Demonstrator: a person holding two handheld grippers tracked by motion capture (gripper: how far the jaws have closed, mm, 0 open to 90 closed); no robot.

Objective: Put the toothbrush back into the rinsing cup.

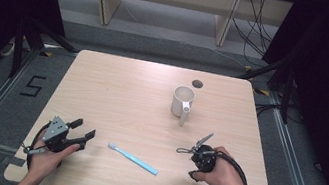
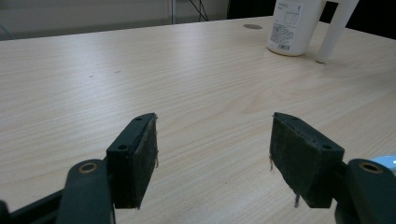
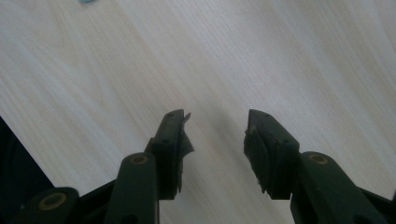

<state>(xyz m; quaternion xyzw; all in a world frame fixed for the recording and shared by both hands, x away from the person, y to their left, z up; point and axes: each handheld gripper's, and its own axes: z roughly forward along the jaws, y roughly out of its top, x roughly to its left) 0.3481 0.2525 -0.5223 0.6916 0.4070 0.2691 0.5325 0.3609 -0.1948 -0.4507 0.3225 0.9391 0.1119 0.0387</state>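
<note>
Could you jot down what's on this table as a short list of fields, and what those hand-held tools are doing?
surface: light wooden table
cup: white, with a long handle, upright at the far right
toothbrush: light blue, lying flat near the front edge, between the two hands
left tool: open, nothing between its jaws, resting near the front left
right tool: open, nothing between its jaws, front right
</note>
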